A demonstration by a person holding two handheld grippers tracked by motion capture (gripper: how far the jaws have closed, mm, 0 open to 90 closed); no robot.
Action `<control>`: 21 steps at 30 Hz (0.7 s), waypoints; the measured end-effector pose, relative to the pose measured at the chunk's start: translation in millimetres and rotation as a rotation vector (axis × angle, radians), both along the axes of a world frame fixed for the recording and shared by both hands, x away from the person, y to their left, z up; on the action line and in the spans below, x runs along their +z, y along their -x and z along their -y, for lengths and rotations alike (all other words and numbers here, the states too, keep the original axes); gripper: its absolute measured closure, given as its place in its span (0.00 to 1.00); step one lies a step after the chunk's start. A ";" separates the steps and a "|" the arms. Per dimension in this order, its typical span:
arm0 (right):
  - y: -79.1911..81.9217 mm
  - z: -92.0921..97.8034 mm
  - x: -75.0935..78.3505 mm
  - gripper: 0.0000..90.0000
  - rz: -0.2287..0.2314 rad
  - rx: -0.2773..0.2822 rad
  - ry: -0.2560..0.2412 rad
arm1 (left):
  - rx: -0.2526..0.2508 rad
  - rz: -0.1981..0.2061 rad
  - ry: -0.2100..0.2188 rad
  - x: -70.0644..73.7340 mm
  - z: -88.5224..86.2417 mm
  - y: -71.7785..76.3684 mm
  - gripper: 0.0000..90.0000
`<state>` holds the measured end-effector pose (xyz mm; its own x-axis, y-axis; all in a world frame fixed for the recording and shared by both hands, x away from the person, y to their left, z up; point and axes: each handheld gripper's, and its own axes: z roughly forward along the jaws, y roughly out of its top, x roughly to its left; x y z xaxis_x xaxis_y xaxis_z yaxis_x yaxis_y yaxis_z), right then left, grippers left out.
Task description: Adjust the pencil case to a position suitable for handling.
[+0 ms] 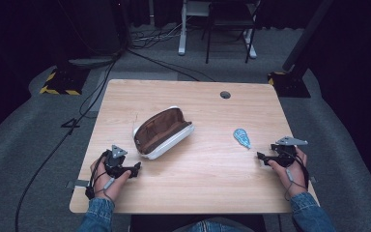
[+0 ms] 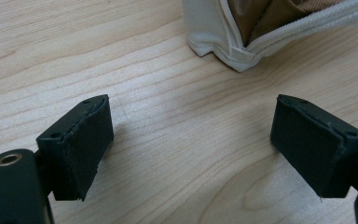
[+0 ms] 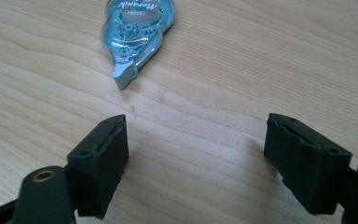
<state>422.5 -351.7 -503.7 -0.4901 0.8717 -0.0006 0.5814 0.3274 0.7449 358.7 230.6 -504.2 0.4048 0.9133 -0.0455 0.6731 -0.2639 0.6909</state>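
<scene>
Fingers (image 3: 103, 154) short of correction tape (image 3: 137, 25)

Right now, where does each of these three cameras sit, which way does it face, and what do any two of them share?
High view: above the person's side, looking forward and down on the table; both forearms, left gripper and right gripper show.
Left gripper view: rides the left gripper, looks along its open jaws at the pencil case.
Right gripper view: rides the right gripper, open jaws facing the correction tape.
Shared: pencil case and correction tape also appear from above.
</scene>
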 end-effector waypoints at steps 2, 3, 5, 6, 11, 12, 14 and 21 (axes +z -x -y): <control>0.0 -0.1 -0.1 0.24 0.001 -0.001 0.000 | 0.006 -0.005 0.016 1.1 -2.0 -0.6 0.17; 0.0 -0.1 -0.1 0.24 0.002 -0.001 0.000 | 0.007 -0.010 0.028 1.5 -2.9 -0.7 0.18; 0.0 0.0 0.0 0.24 0.000 0.000 0.000 | 0.012 -0.017 0.042 2.8 -4.6 -1.2 0.19; 0.0 -0.1 -0.1 0.24 0.002 -0.001 -0.001 | 0.016 -0.019 0.043 4.0 -5.4 -1.3 0.20; -0.8 0.0 -0.2 0.24 0.003 0.003 0.000 | 0.017 0.008 0.061 14.4 -9.8 -2.7 0.20; -0.8 -0.1 -0.2 0.24 0.003 0.003 0.000 | 0.021 0.013 0.069 16.0 -9.8 -2.7 0.21; -0.8 -0.1 -0.2 0.24 0.003 0.003 0.000 | 0.021 0.025 0.082 20.8 -10.2 -3.0 0.21; -0.8 0.0 -0.2 0.24 0.002 0.003 0.001 | 0.004 0.062 0.101 35.2 -8.7 -4.9 0.22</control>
